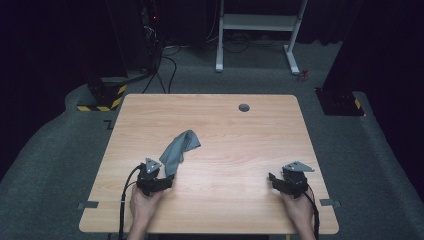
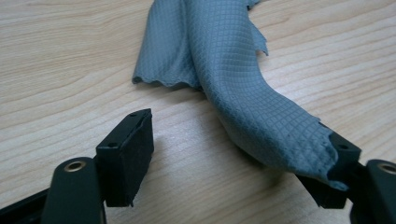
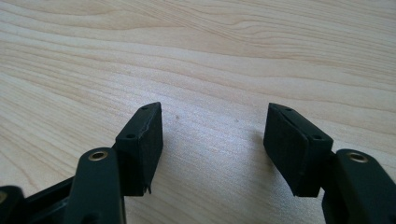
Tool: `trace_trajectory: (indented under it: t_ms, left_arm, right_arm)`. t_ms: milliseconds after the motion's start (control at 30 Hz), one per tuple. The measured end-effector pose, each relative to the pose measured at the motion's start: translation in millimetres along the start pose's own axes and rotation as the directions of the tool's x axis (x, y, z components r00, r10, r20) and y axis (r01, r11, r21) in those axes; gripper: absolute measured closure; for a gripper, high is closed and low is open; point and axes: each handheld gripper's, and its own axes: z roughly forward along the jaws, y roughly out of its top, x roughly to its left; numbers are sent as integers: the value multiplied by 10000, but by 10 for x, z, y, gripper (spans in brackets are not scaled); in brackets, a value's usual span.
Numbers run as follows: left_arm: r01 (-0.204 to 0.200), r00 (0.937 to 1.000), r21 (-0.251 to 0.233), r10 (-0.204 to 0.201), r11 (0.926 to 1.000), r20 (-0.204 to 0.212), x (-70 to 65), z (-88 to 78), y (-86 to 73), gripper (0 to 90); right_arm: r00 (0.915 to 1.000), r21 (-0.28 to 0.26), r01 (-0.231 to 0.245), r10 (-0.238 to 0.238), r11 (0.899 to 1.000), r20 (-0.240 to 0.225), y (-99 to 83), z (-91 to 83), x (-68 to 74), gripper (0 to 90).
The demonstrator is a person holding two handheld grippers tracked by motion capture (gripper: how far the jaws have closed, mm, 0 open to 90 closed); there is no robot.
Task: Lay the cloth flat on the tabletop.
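A grey waffle-textured cloth [image 1: 179, 149] lies crumpled on the wooden table [image 1: 225, 130], left of the middle. My left gripper [image 1: 164, 180] sits at the cloth's near end with its jaws wide apart. In the left gripper view the cloth [image 2: 233, 79] runs back from the right fingertip [image 2: 345, 154] and its frayed end drapes over that pad, while the left pad [image 2: 128, 154] is bare; the left gripper [image 2: 240, 133] presses on nothing. My right gripper [image 1: 276, 182] rests low near the table's front right, open [image 3: 215, 112] over bare wood [image 3: 210, 46].
A round cable hole [image 1: 244, 107] sits near the table's far edge. Beyond the table stand a white desk frame [image 1: 257, 22] and a yellow-and-black striped base [image 1: 102, 100] with cables on the grey carpet.
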Motion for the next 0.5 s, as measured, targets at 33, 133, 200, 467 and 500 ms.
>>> trace_trajectory:
  t_ms: [33, 133, 200, 467, 500]
  left_arm:
    - [-4, 10000, -6, 5, 10000, 33, -6, -2, -2, 264]
    - [-103, 9999, 18, 102, 9999, 138, -11, -1, -2, 248]
    - [-167, 9997, 28, 166, 9999, 176, -10, -3, -3, 248]
    - [-46, 9990, -16, 47, 10000, 435, -19, -17, -2, 260]
    - [35, 9984, -9, -34, 10000, 572, -21, -21, 1, 263]
  right_arm:
    - [10000, -4, -7, 7, 10000, -2, 0, 0, 0, 379]
    - [10000, -3, -10, 10, 10000, -3, 0, 0, 0, 379]
    - [10000, -17, 14, -14, 10000, -10, 1, 1, -1, 379]
    - [10000, -2, 9, -9, 10000, -18, 2, 2, -3, 377]
    - [10000, -3, 13, -13, 10000, -21, 2, 2, -3, 377]
